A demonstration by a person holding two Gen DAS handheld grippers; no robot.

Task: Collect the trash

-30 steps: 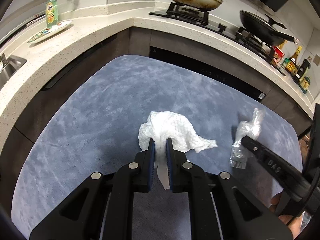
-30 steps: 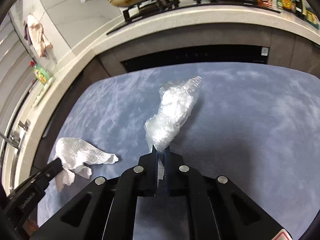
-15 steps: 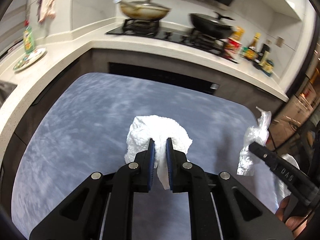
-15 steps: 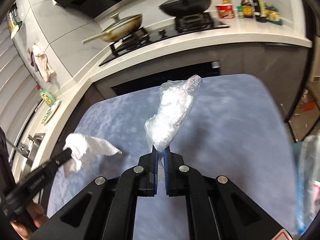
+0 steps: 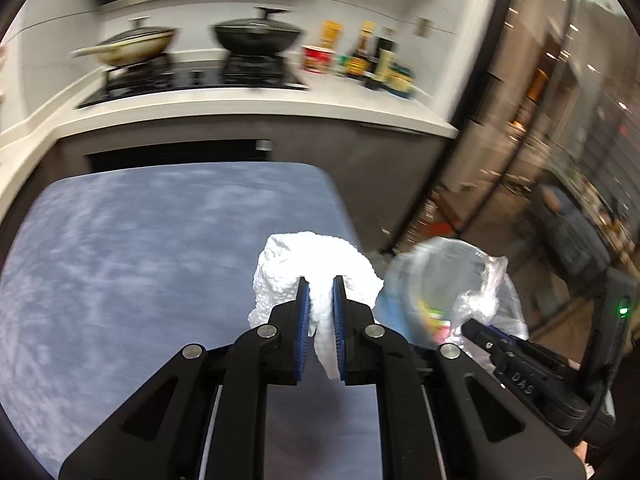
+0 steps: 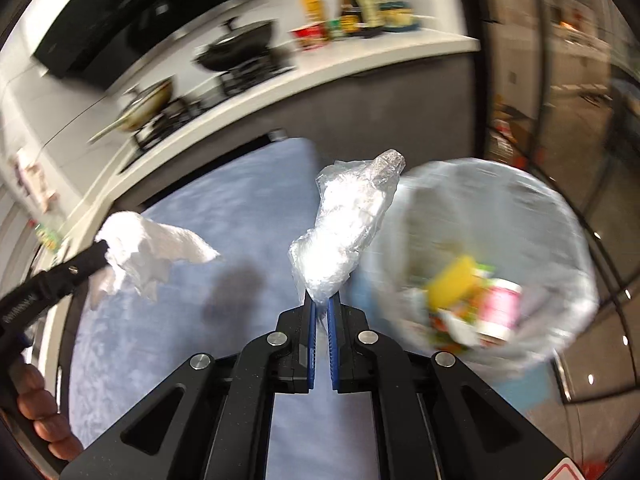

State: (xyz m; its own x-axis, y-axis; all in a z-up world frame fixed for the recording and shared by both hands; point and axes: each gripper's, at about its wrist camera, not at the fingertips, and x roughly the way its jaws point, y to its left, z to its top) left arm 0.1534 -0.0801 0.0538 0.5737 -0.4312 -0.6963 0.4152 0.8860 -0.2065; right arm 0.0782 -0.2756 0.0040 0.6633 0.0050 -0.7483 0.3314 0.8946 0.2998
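Right wrist view: crumpled plastic wrap [image 6: 348, 236] is pinched at its lower end between the right gripper [image 6: 321, 312] pads, raised beside the bag-lined trash bin [image 6: 560, 216] so it can drop in. The left gripper [image 5: 319, 308] is clamped on a white paper towel [image 5: 312, 264], above the blue rug [image 5: 140, 240], likewise bin-bound.

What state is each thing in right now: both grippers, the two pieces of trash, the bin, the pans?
Left gripper: shut on paper towel.
Right gripper: shut on plastic wrap.
Paper towel: crumpled, held aloft.
Plastic wrap: scrunched, held aloft.
Trash bin: open, bag-lined, partly filled.
Black wok: lidded, on stove.
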